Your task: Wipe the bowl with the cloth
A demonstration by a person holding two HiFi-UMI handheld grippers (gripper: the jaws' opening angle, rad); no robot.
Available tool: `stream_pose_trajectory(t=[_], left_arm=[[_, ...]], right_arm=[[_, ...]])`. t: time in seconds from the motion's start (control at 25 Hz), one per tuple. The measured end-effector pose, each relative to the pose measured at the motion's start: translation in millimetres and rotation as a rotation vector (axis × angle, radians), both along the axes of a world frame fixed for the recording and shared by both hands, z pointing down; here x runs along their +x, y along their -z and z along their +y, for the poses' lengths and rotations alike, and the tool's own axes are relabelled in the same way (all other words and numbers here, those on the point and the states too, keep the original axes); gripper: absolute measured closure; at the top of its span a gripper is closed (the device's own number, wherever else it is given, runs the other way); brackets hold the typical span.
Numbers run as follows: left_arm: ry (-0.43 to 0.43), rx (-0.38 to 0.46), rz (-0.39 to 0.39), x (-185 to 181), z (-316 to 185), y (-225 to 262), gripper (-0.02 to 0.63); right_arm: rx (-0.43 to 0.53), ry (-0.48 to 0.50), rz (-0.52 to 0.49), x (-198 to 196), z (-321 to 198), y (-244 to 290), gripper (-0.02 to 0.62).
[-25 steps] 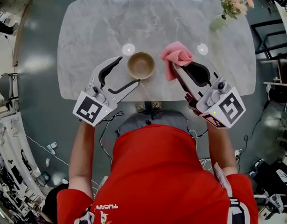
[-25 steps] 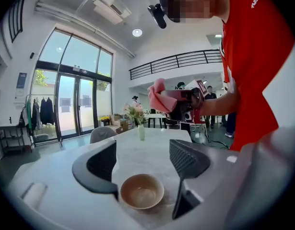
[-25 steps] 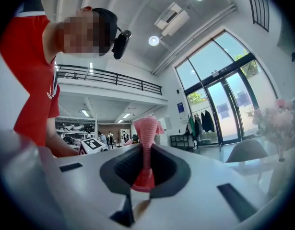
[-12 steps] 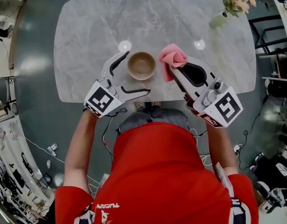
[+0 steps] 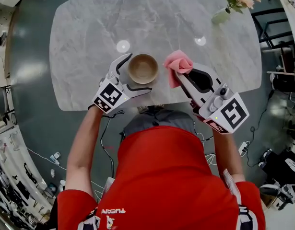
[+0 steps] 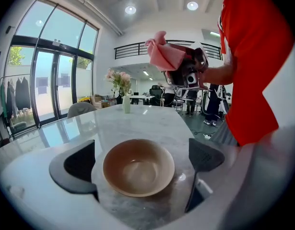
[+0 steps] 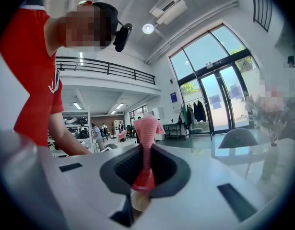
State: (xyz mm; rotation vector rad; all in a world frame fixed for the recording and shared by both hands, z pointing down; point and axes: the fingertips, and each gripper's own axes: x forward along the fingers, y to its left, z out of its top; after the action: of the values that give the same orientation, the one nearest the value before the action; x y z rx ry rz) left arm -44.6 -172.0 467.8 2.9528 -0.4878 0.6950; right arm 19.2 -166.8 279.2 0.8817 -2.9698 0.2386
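**Marble worktop, bowl between spread jaws**

Grey-veined marble worktop (image 5: 89, 28) stands in a glass-walled hall. The left gripper (image 5: 139, 74) has just opened its jaws wide. They flank the tan bowl (image 6: 138, 166), upright near the front edge, with gaps on both sides. To the right, the right gripper (image 5: 181, 76) has its jaws clamped on the pink cloth (image 5: 178, 62), bunched and pointing past their tips, in the air.

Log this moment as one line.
left gripper: open, fingers just widened, bowl between them, untouched | right gripper: shut on cloth, held above table | wipe: not started
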Motion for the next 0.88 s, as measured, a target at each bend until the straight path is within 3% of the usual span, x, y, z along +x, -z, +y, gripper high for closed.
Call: stream_pose_trajectory(t=[0.24, 0.88], left_arm=[[-0.027, -0.047, -0.033, -2.3, 1.9, -20.7, 0.018], [-0.055, -0.067, -0.073, 3.8, -3.1, -41.6, 0.018]], right_arm=[[-0.010, -0.031, 0.007, 3.3, -0.7, -1.7, 0.574], [-0.040, -0.055, 0.014, 5.9, -5.0, -11.7, 0.574]])
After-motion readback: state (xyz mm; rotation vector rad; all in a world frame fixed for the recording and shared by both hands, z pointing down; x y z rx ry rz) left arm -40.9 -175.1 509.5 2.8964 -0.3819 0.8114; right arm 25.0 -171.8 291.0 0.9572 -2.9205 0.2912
